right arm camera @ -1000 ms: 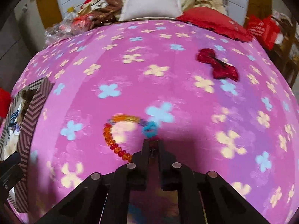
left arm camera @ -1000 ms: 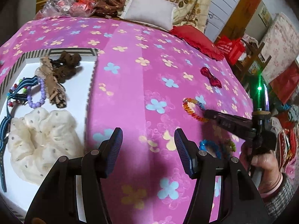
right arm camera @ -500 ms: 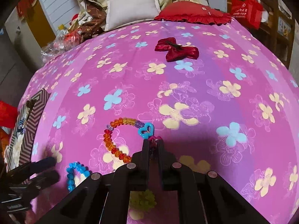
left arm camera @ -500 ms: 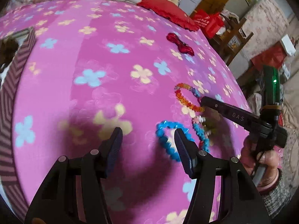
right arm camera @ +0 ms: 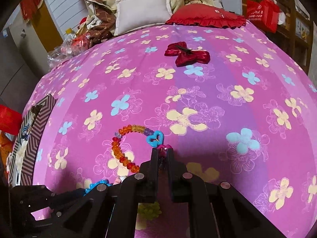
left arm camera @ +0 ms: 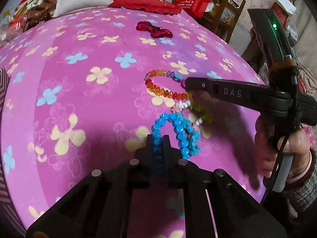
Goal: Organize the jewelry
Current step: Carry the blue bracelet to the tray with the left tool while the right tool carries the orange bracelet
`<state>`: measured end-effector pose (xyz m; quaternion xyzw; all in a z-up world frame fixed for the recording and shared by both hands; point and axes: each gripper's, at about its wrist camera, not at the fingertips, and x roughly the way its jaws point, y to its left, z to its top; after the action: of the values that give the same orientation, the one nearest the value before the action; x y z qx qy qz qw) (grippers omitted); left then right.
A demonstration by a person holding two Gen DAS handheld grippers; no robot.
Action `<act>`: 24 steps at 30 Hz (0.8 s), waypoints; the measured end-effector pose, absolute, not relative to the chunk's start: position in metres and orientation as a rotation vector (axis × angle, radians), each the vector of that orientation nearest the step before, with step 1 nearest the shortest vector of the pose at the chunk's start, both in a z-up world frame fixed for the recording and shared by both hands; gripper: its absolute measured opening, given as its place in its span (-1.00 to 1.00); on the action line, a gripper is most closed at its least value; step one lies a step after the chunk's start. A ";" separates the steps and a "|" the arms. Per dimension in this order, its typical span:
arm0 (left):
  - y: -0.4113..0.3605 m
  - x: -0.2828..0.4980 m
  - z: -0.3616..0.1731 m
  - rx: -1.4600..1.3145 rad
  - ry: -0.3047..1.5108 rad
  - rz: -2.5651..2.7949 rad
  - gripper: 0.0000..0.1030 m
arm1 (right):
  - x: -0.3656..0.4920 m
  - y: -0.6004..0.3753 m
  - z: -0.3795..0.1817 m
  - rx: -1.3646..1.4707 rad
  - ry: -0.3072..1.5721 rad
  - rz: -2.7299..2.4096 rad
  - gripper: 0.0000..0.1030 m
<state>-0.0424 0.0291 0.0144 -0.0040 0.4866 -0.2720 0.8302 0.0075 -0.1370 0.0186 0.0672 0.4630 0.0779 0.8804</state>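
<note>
Fingers (left arm camera: 167,144) around blue bracelet (left arm camera: 178,129)

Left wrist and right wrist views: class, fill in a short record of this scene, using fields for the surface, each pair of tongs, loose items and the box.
surface: pink flowered bedspread
left tongs: jaws just closed, shut on blue bead bracelet
right tongs: shut on orange bead bracelet at its pink bead
loose items: red bow; green and white bracelet beside the blue one
box: striped box at the left edge, contents unclear
</note>
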 end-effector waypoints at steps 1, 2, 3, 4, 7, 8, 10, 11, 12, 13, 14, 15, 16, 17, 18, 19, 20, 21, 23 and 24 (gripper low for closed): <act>0.036 -0.042 0.015 -0.034 1.033 -0.570 -0.86 | 0.005 -0.133 0.026 0.123 0.949 0.165 -0.86; 0.041 -0.042 0.017 -0.052 1.030 -0.565 -0.86 | 0.003 -0.130 0.031 0.111 0.937 0.167 -0.86; 0.054 -0.043 0.021 -0.086 1.019 -0.555 -0.86 | 0.001 -0.126 0.039 0.097 0.921 0.173 -0.86; 0.064 -0.044 0.026 -0.113 1.006 -0.547 -0.86 | -0.002 -0.121 0.047 0.081 0.905 0.179 -0.86; 0.098 -0.050 0.045 -0.182 0.968 -0.517 -0.86 | -0.010 -0.105 0.071 0.044 0.863 0.196 -0.86; 0.108 -0.052 0.053 -0.206 0.956 -0.512 -0.86 | -0.012 -0.099 0.079 0.035 0.851 0.204 -0.86; 0.140 -0.061 0.073 -0.276 0.910 -0.510 -0.86 | -0.018 -0.084 0.095 0.011 0.823 0.228 -0.86; 0.154 -0.067 0.080 -0.301 0.887 -0.501 -0.86 | -0.021 -0.075 0.102 -0.001 0.811 0.241 -0.86; 0.176 -0.074 0.088 -0.332 0.854 -0.476 -0.86 | -0.025 -0.066 0.109 -0.016 0.801 0.255 -0.86; 0.190 -0.080 0.094 -0.352 0.831 -0.457 -0.86 | -0.029 -0.054 0.116 -0.033 0.791 0.272 -0.86; 0.205 -0.086 0.099 -0.374 0.809 -0.439 -0.86 | -0.033 -0.042 0.122 -0.052 0.782 0.291 -0.86; 0.221 -0.091 0.103 -0.396 0.791 -0.414 -0.86 | -0.036 -0.031 0.126 -0.068 0.775 0.307 -0.86; 0.242 -0.097 0.104 -0.414 0.777 -0.372 -0.86 | -0.039 -0.019 0.131 -0.086 0.770 0.327 -0.86; 0.254 -0.101 0.106 -0.420 0.772 -0.348 -0.86 | -0.042 -0.005 0.135 -0.102 0.766 0.350 -0.86; 0.274 -0.106 0.103 -0.432 0.769 -0.307 -0.86 | -0.045 0.010 0.138 -0.117 0.764 0.375 -0.86; 0.286 -0.106 0.098 -0.445 0.775 -0.281 -0.86 | -0.047 0.021 0.139 -0.128 0.765 0.397 -0.86; 0.303 -0.107 0.090 -0.471 0.789 -0.244 -0.86 | -0.049 0.035 0.141 -0.142 0.765 0.420 -0.86; 0.318 -0.108 0.080 -0.499 0.807 -0.208 -0.86 | -0.053 0.051 0.142 -0.159 0.765 0.447 -0.86; 0.341 -0.106 0.065 -0.542 0.842 -0.147 -0.86 | -0.061 0.084 0.142 -0.193 0.769 0.507 -0.86; 0.351 -0.105 0.056 -0.562 0.866 -0.106 -0.86 | -0.066 0.106 0.141 -0.211 0.775 0.552 -0.86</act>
<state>-0.1047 0.3505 0.0558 -0.2687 0.4139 -0.0505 0.8683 -0.0656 0.1059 0.1414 -0.1016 0.3721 0.2650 0.8837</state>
